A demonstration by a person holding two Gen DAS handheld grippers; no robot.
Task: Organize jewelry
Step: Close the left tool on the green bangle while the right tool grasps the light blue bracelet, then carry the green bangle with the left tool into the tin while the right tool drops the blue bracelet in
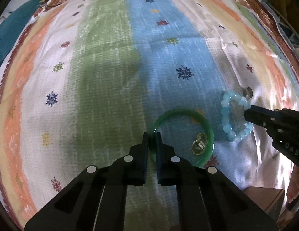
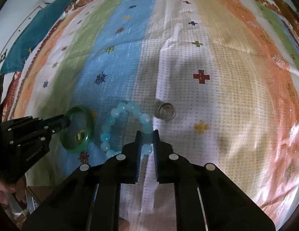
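1. Jewelry lies on the striped cloth [image 1: 103, 73]. From my left wrist camera, my left gripper [image 1: 152, 137] is clenched on the rim of the green bangle [image 1: 205, 123], which rests on the blue stripe; a small gold ring [image 1: 198, 146] sits inside it. My right gripper [image 1: 247, 113] comes in from the right edge onto the blue bead bracelet [image 1: 229, 132].

2. From my right wrist camera, my right gripper [image 2: 146, 134] is clamped on that bracelet's beads. A silver ring [image 2: 165, 111] lies just beyond, apart from them.
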